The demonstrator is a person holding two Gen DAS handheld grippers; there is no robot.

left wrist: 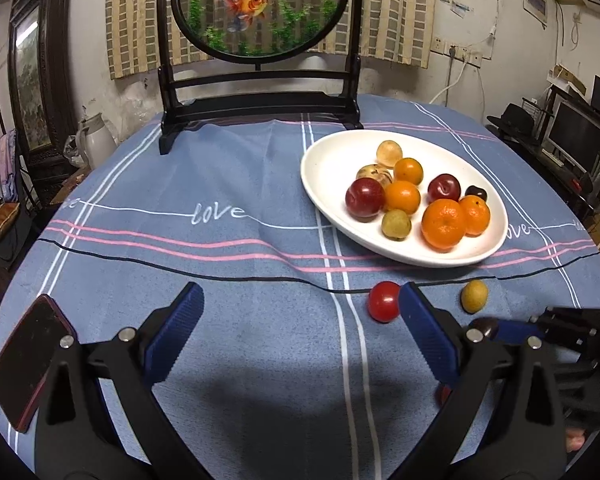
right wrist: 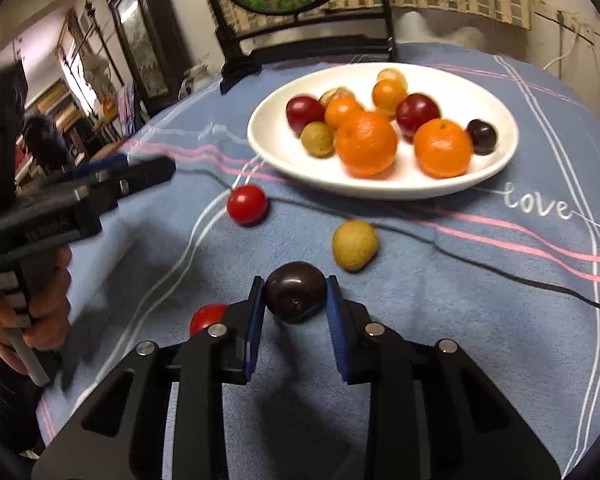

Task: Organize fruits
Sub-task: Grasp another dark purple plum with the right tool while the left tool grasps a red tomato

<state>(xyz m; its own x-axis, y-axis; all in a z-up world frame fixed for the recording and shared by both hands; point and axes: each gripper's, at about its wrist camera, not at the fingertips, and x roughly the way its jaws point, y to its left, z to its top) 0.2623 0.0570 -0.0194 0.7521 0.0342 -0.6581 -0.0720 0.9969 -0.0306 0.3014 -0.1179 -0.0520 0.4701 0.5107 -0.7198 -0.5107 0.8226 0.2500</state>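
A white oval plate point(left wrist: 332, 152) point(right wrist: 496, 80) holds several oranges, plums and small yellow-green fruits. On the blue cloth in front of it lie a red cherry tomato point(left wrist: 384, 301) point(right wrist: 247, 204), a yellow-green fruit point(left wrist: 474, 296) point(right wrist: 354, 244) and a second red tomato point(right wrist: 207, 317). My right gripper point(right wrist: 295, 298) is shut on a dark purple plum point(right wrist: 295, 292), also partly seen in the left wrist view point(left wrist: 485, 326). My left gripper point(left wrist: 300, 296) is open and empty, its right finger just beside the tomato.
A dark-framed round goldfish screen point(left wrist: 260, 8) stands at the table's back. A phone in a red case point(left wrist: 30, 360) lies at the left edge. The round table drops off on all sides; room furniture lies beyond.
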